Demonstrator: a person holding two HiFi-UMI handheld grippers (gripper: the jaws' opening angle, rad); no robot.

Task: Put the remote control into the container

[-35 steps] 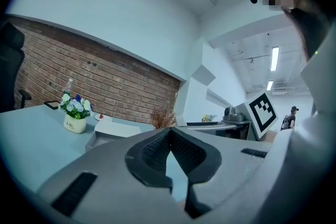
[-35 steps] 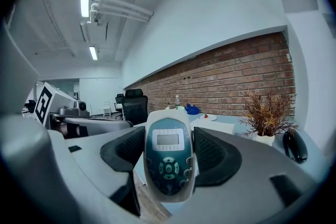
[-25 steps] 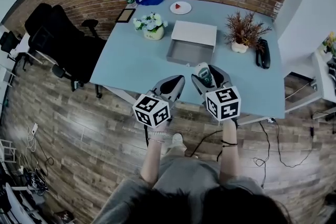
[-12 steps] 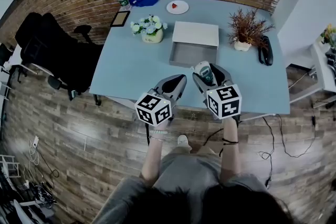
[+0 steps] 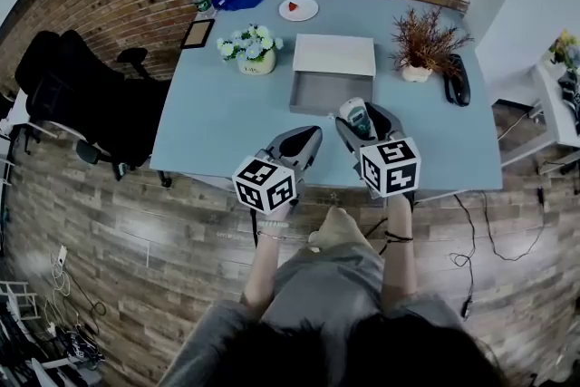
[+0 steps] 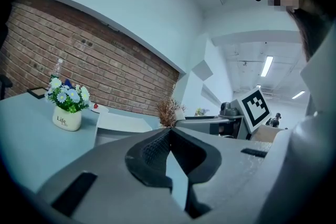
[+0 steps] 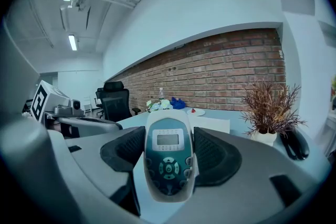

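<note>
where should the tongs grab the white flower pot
Grip the white flower pot across its round body, coming in level from the side. The flowers spread over its mouth, so a top approach would likely crush them.

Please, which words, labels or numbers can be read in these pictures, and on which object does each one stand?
"Life": on the white flower pot; the smaller line under it is too blurred to read.
On the remote control, the screen and button marks are too small to read.
On the cubes, only black-and-white square markers, no letters.
</note>
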